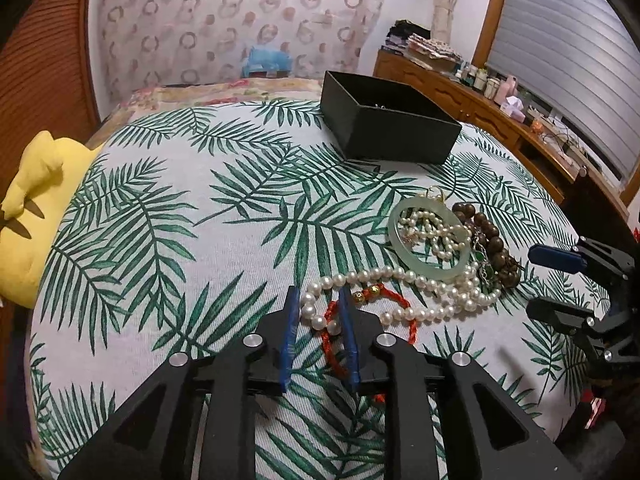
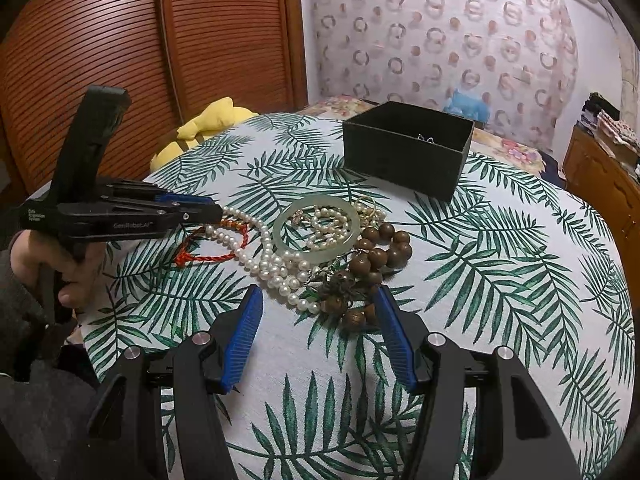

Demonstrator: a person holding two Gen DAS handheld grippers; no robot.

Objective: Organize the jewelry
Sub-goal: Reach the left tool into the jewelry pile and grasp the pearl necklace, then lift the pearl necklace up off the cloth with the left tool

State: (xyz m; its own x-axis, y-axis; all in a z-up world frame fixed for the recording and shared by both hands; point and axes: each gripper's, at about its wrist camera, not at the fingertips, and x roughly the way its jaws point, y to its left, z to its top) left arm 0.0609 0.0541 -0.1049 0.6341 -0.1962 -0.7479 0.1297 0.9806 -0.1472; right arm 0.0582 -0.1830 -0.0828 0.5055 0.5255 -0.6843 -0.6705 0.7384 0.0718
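Observation:
A pile of jewelry lies on the palm-leaf cloth [image 1: 180,208]: a pale green jade bangle [image 1: 430,236] [image 2: 316,226], a white pearl necklace [image 1: 400,300] [image 2: 272,264], a red cord bracelet [image 1: 368,332] [image 2: 208,246] and brown wooden beads [image 1: 492,244] [image 2: 380,256]. An open black box [image 1: 384,124] [image 2: 404,148] stands behind the pile. My left gripper [image 1: 318,300] [image 2: 208,210] is open, its fingers straddling the pearl strand and the red cord. My right gripper [image 2: 316,296] [image 1: 536,276] is open and empty, just short of the wooden beads.
A yellow plush toy [image 1: 36,216] [image 2: 204,124] lies at the cloth's left edge. A wooden sideboard [image 1: 480,108] with small bottles stands to the right. A wooden slatted door [image 2: 120,40] is behind on the left.

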